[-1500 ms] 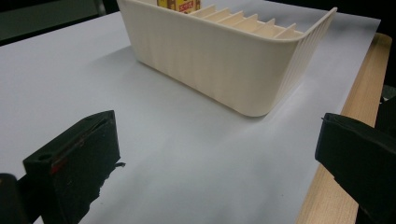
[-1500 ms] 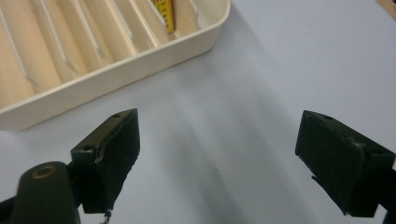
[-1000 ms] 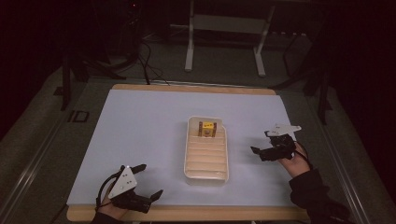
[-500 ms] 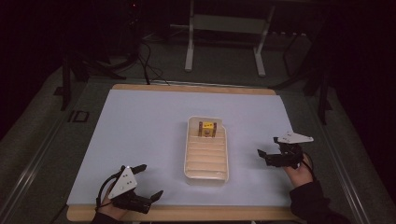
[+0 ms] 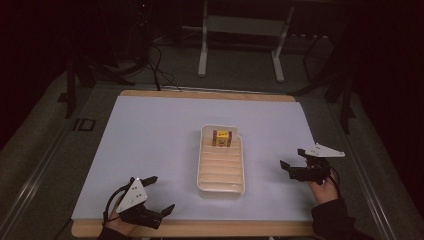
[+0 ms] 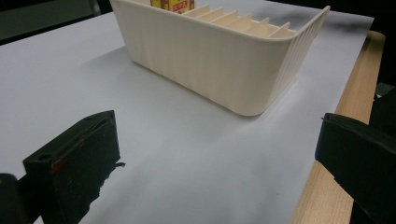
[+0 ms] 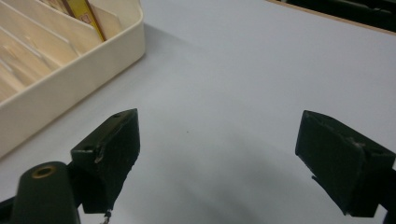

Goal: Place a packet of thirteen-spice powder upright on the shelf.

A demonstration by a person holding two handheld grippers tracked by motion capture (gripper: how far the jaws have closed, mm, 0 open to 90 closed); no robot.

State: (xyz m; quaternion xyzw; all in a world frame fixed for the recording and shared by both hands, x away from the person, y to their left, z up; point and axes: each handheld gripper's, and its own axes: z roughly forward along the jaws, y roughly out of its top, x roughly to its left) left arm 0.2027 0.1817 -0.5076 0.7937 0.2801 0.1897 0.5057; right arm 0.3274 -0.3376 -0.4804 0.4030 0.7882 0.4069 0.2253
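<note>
A cream slotted tray (image 5: 221,172) lies lengthwise at the middle of the white mat (image 5: 150,135). A small yellow and brown box (image 5: 222,137) stands upright in its farthest slot. My left gripper (image 5: 161,193) rests open near the front left edge, well clear of the tray. In the left gripper view its own fingers (image 6: 74,163) stand wide apart, facing the tray's near corner (image 6: 261,79) with the box (image 6: 173,4) behind. My right gripper (image 5: 291,157) hovers open to the right of the tray. In the right gripper view, its gap (image 7: 224,154) holds nothing, and the tray (image 7: 60,79) lies at the left.
The mat covers a wooden board whose front strip (image 6: 345,116) shows beside my left gripper. Dark floor, cables and a metal stand's legs (image 5: 202,55) lie beyond the table's far edge.
My right gripper has drawn back from the tray, drifting right and toward the front edge, still open. The left gripper, tray and box have stayed put.
</note>
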